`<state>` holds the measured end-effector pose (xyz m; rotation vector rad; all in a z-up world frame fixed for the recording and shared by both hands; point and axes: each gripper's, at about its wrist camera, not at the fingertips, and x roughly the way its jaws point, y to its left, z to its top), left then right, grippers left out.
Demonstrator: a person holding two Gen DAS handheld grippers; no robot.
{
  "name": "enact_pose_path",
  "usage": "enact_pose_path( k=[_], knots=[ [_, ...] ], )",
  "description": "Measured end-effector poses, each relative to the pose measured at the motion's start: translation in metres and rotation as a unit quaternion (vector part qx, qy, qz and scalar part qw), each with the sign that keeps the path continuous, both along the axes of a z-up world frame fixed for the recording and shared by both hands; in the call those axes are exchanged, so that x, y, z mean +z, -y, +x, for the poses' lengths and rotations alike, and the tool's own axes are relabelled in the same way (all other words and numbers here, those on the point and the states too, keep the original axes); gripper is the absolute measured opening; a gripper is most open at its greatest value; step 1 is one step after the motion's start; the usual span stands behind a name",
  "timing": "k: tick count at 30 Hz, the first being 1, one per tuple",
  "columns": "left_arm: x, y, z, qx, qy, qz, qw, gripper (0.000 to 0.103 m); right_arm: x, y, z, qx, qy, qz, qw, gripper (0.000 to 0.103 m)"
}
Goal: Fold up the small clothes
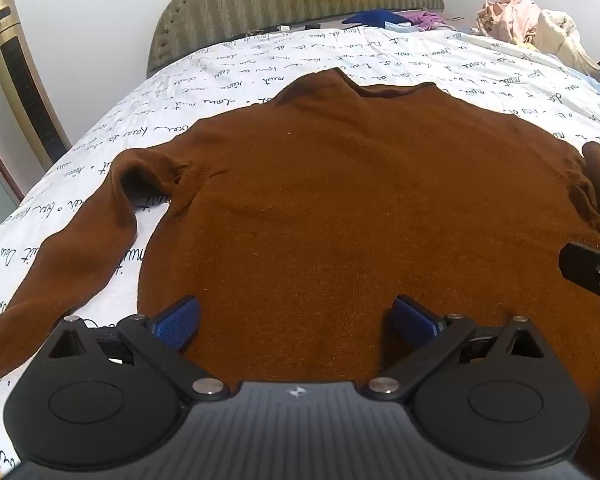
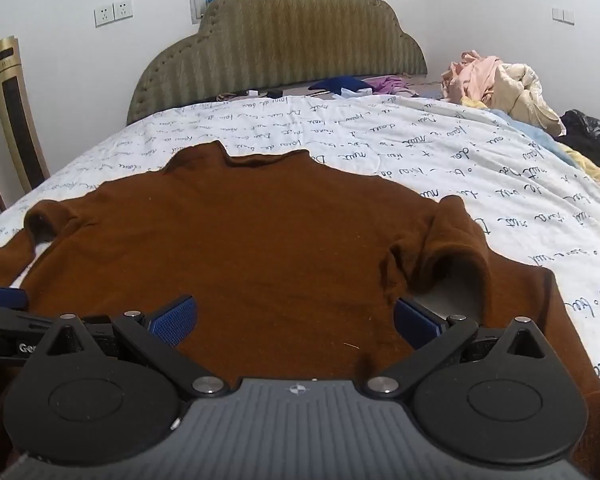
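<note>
Both tongs, left tongs [image 1: 294, 322] and right tongs [image 2: 294, 322], hover wide open and empty over the spread sweater [image 1: 360, 208]; folding is not begun, next grasp the sleeve [image 2: 456, 248] just ahead of the right tongs.

Black gripper [image 1: 296, 322] (blue ribbed pads [image 1: 178, 322]).

One brown turtleneck sweater [image 2: 240, 248] (two sleeves), two grippers [image 1: 296, 324] [image 2: 294, 322], one padded headboard [image 2: 276, 52], one gold tower fan [image 2: 18, 112], one heap of clothes [image 2: 496, 88].
</note>
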<state>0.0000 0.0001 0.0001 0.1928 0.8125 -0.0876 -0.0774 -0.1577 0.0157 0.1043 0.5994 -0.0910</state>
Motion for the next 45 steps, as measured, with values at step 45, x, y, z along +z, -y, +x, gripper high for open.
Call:
enact_pose_path(
  k=[45],
  knots=[
    [0.002, 0.010, -0.008, 0.001, 0.011, 0.006, 0.9999, 0.103, -0.011, 0.014, -0.011, 0.014, 0.009, -0.006, 1.000, 0.103]
  ],
)
